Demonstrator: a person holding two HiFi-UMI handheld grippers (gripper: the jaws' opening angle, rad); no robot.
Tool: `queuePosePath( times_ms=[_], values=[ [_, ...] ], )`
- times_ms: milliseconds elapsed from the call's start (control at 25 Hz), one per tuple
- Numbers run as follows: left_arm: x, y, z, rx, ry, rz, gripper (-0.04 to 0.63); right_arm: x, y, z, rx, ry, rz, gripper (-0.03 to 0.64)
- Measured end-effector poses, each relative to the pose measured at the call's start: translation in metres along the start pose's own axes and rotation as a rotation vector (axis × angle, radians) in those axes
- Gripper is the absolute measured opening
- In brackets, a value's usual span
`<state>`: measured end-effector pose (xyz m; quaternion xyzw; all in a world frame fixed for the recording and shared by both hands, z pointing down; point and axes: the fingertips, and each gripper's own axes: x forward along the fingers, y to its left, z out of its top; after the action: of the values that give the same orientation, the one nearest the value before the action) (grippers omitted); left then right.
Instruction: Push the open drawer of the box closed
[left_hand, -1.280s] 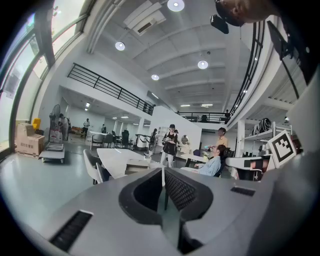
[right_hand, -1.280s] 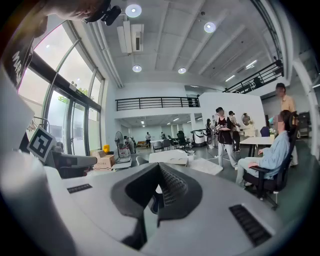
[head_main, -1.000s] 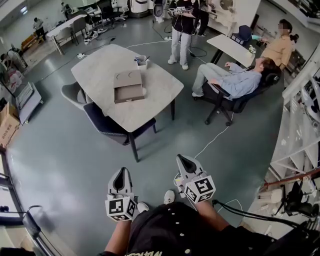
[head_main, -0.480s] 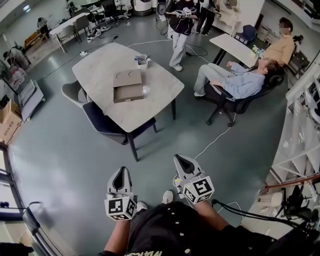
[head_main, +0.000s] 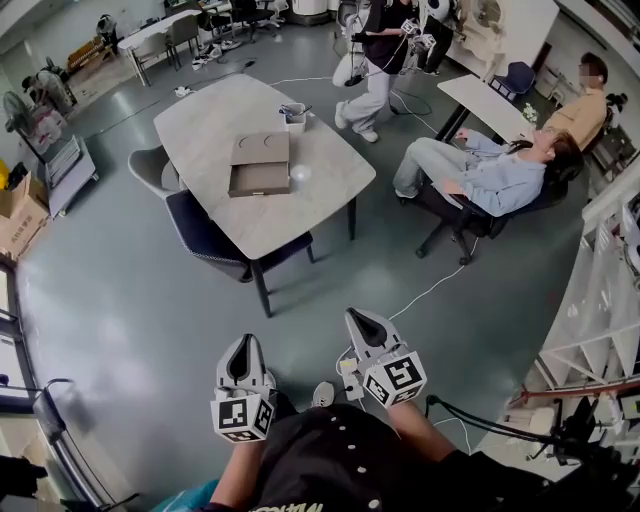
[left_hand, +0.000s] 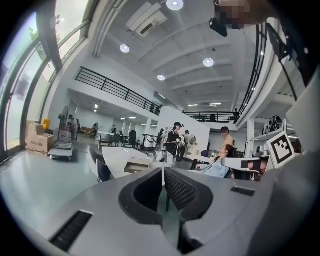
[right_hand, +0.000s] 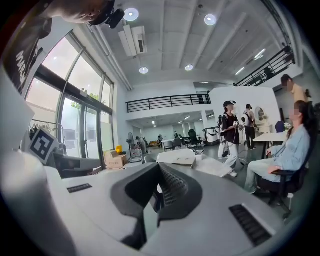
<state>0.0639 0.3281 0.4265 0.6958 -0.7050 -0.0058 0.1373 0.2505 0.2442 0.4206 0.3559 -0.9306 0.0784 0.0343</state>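
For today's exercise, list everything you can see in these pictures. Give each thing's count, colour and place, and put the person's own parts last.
table: one, pale grey, mid-floor ahead
box: one, brown, on the table, its drawer open
tub: one, white, table's far edge
dark blue chair: one, table's near-left side
grey chair: one, beside it
standing person: one, dark top, beyond the table
reclining person: one, pale blue, right of the table
seated person: one, tan top, far right
carton: one, tan, left edge
cable: one, white, on the floor
left tongs: grey, shut, empty
right tongs: grey, shut, empty
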Motion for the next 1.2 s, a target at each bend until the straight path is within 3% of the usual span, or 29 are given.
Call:
queuePosePath(
  times_ms=[320, 560, 1200],
  values=[
    [0.023, 0.019, 0.002, 0.012, 0.001, 0.016, 0.026, 0.024, -0.009, -0.009, 0.015, 0.025, 0.008, -0.003],
    [0.066, 0.034, 0.011, 0.01, 0.002, -0.016, 0.026, 0.058, -0.025, 0.001, 0.016, 0.013, -0.01, -0.002],
    [0.196, 0.109, 0.065, 0.018, -0.012, -0.114, 0.026, 0.209, -0.051, 0.042, -0.002, -0.01, -0.059, -0.002]
  ],
)
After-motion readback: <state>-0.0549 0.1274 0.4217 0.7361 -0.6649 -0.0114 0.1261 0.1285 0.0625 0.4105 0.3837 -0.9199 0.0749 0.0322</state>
